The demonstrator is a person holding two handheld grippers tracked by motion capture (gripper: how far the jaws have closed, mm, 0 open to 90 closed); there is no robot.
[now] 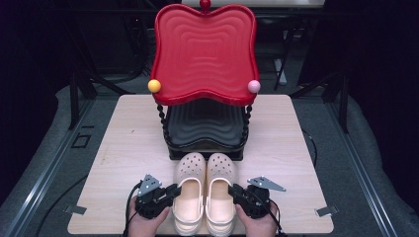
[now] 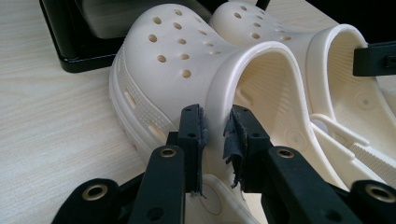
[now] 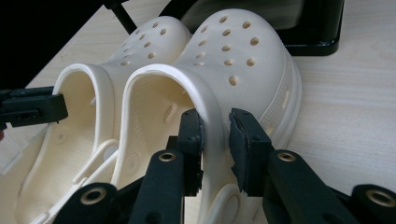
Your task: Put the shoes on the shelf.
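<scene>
At the table's (image 1: 123,128) six o'clock edge, the two clogs lie side by side, toes at twelve o'clock toward the rack (image 1: 205,133); the left gripper (image 1: 174,190) pinches the left clog's (image 1: 190,190) outer wall, and the right gripper's (image 1: 233,190) jaws straddle the right clog's (image 1: 221,192) wall, slightly slack.

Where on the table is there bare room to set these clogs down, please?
Bare tabletop lies left of the black shelf base, and likewise right of it. The middle is crowded: both clogs sit against the base, with grippers flanking them.
</scene>
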